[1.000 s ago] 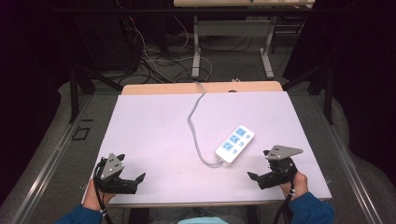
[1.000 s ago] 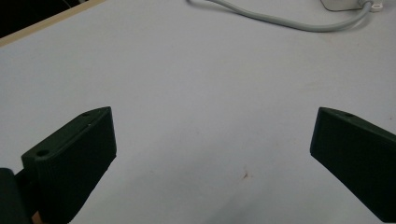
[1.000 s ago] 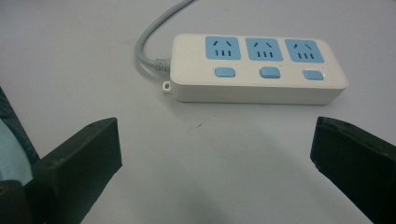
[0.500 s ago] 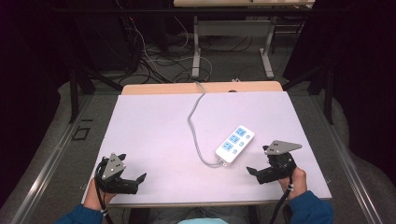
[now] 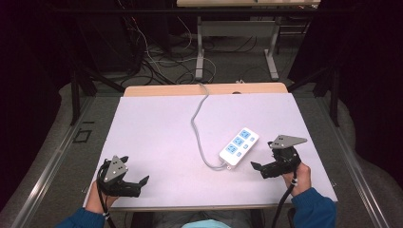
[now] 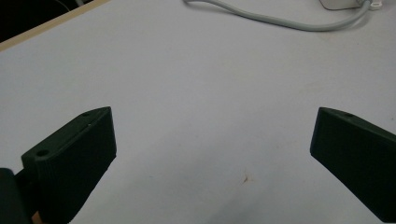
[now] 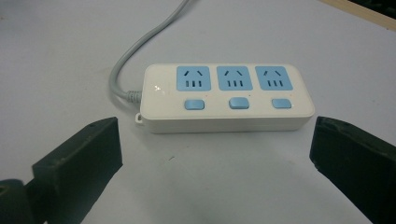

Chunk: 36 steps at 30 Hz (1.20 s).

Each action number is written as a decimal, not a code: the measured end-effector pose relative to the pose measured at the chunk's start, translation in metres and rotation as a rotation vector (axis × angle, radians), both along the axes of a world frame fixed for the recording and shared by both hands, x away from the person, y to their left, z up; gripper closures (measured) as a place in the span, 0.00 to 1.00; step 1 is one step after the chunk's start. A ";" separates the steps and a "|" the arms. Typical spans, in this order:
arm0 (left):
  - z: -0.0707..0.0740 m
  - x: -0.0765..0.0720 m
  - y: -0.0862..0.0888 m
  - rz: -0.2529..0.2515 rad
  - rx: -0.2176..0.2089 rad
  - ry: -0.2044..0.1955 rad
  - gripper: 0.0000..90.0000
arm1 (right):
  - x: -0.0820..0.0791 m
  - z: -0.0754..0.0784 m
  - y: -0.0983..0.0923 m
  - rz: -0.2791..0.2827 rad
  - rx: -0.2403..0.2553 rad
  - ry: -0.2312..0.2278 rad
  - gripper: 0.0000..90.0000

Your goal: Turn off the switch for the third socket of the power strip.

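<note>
Power strip point(image 5: 239, 147) lies right of centre on surface point(image 5: 157, 133). Right tool point(image 5: 263, 161) gapes just beside it; right gripper view shows three sockets. Left tool point(image 5: 135, 178) gapes, near-left, empty.

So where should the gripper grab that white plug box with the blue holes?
Probably across the power strip's two long sides, near its middle, coming from where the right gripper already faces it. It lies flat, narrower that way than end to end, so the wide-open jaws should span it. Stay clear of the end where the cable comes out.
</note>
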<state>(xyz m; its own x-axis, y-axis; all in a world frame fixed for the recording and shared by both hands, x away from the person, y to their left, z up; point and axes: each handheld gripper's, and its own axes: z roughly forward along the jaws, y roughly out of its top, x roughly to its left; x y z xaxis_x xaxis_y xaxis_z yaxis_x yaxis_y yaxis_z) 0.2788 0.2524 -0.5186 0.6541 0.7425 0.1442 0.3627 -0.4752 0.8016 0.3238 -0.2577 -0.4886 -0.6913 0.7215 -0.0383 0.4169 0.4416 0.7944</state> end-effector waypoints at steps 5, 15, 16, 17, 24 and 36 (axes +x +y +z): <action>0.000 0.000 0.000 -0.003 -0.001 0.002 0.00 | 0.007 0.001 0.000 -0.009 0.001 0.002 0.02; -0.001 -0.001 0.000 -0.005 -0.011 0.014 0.00 | 0.022 0.006 -0.002 -0.027 0.009 0.019 0.02; -0.001 0.000 0.000 -0.008 -0.007 0.011 0.00 | 0.023 0.006 -0.002 -0.031 0.014 0.022 0.02; -0.001 0.000 -0.001 -0.006 -0.006 0.008 0.00 | 0.023 0.006 -0.002 -0.031 0.014 0.022 0.02; -0.001 -0.001 -0.001 -0.008 -0.007 0.012 0.00 | 0.035 0.010 -0.004 -0.039 0.010 0.034 0.02; -0.001 -0.001 -0.001 -0.007 -0.005 0.011 0.00 | 0.051 0.015 -0.007 -0.065 0.016 0.045 0.02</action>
<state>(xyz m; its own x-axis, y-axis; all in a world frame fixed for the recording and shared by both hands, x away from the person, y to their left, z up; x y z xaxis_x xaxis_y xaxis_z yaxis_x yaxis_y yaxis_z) 0.2779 0.2512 -0.5198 0.6612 0.7382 0.1334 0.3682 -0.4743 0.7996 0.3753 -0.2642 -0.4738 -0.6438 0.7652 0.0037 0.4794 0.3996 0.7814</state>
